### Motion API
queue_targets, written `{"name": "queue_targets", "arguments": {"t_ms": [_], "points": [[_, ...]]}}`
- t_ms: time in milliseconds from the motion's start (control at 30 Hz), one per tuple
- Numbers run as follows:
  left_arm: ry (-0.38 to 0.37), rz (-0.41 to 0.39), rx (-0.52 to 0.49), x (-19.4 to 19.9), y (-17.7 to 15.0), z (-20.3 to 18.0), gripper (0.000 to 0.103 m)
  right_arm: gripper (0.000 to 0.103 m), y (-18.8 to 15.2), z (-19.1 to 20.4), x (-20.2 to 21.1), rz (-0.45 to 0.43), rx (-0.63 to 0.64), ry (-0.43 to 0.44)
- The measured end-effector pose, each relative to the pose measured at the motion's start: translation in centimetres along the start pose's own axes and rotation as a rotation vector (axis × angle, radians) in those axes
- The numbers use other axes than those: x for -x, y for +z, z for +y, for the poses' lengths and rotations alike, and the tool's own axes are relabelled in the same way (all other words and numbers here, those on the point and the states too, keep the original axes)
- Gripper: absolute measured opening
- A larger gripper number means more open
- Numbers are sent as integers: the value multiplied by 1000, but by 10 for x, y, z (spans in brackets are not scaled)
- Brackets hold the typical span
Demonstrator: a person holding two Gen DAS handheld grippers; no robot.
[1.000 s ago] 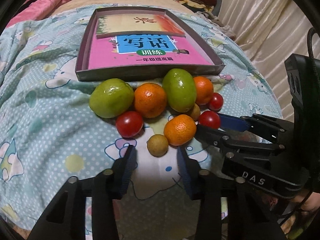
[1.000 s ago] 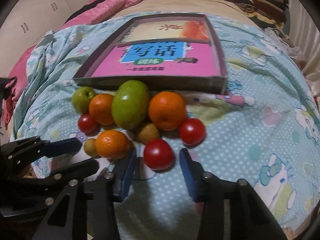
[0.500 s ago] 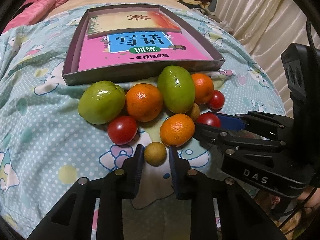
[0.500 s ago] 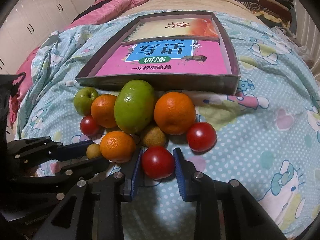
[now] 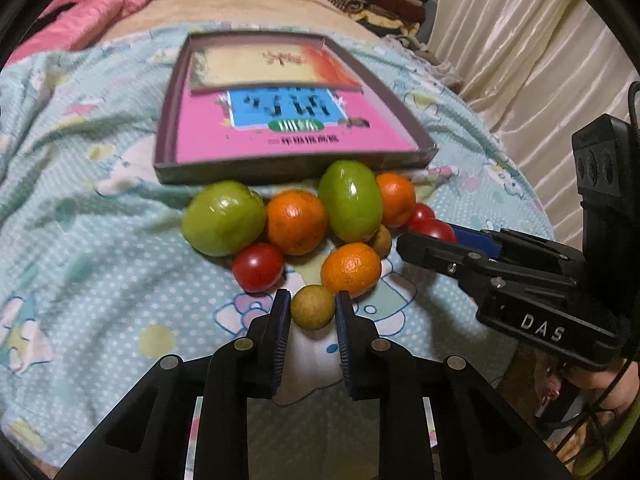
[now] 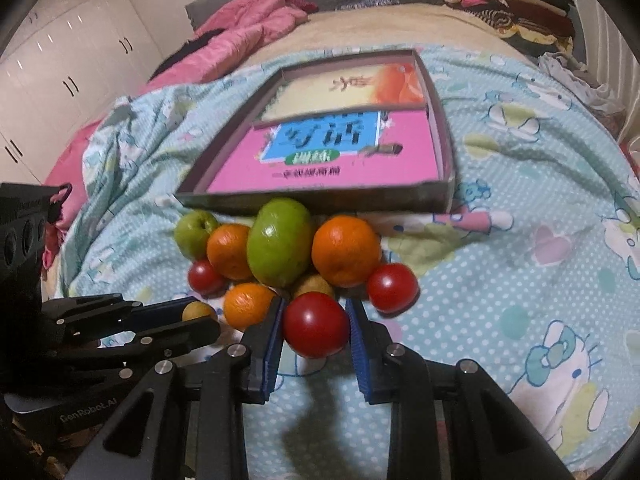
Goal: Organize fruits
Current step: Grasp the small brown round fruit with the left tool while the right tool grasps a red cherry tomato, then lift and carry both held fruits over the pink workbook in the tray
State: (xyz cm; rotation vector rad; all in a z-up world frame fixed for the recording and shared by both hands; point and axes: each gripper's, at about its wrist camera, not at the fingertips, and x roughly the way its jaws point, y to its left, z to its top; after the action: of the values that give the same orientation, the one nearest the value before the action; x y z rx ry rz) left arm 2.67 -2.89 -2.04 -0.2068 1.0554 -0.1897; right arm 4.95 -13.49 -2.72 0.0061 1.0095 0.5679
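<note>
I have my left gripper (image 5: 312,312) clamped on a small brown fruit (image 5: 312,306) and my right gripper (image 6: 316,330) clamped on a red tomato (image 6: 316,325), both at the near side of the pile on the bedspread (image 6: 520,280). The tray (image 6: 320,199) holds only books, no fruit, so sorting has barely begun. I count two green fruits, three oranges, three tomatoes, two brown ones

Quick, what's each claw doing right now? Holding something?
Left gripper: shut on the small brown fruit.
Right gripper: shut on a red tomato.
</note>
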Motion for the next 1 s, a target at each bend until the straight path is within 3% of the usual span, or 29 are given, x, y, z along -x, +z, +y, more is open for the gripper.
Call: {"name": "queue_targets", "arguments": {"t_ms": [367, 1000], "points": [[25, -108, 21, 30, 17, 5, 23, 31, 16, 7, 27, -159, 47, -2], [66, -180, 98, 29, 61, 23, 23, 31, 52, 4, 27, -254, 89, -17]]}}
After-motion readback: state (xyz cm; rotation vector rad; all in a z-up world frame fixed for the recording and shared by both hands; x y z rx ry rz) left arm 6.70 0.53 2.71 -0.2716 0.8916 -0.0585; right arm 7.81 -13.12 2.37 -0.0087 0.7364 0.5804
